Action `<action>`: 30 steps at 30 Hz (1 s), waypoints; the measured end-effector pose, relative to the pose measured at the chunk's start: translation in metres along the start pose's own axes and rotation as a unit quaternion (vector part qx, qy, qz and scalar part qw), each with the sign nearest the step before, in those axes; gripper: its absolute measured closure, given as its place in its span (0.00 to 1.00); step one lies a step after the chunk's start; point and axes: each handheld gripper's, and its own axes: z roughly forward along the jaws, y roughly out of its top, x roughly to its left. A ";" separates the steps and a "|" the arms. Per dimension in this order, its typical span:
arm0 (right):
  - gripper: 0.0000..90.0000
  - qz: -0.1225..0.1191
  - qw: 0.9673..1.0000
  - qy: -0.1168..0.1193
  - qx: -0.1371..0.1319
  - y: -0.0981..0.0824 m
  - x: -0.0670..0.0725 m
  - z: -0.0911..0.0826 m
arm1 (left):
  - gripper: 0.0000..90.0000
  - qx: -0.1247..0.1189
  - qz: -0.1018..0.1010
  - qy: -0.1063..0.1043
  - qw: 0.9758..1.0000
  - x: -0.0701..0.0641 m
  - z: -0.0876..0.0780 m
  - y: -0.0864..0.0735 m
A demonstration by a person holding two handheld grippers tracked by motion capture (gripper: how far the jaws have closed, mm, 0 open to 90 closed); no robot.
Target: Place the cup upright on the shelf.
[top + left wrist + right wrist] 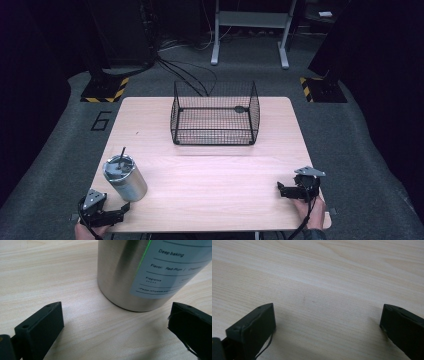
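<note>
Left gripper [121, 209]: held low at the table's near left corner, jaws spread wide and holding nothing — in the left gripper view the canister's base sits just ahead of the gap, toward the right jaw.
Steel canister [125, 178]: upright on the wooden table [210, 175], near left, just beyond the left gripper and not touched; a dark stem rises from its lid, and a pale printed label [172, 267] faces the jaws.
Right gripper [281, 189]: at the near right edge, jaws wide, bare tabletop between them — well apart from the canister.
Wire basket [215, 114]: black mesh, at the table's far middle, well beyond both grippers.
</note>
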 end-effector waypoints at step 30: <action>0.00 0.001 1.000 0.000 -0.002 0.000 0.000 0.000 | 0.00 -0.048 0.008 -0.028 0.998 -0.012 -0.023 0.023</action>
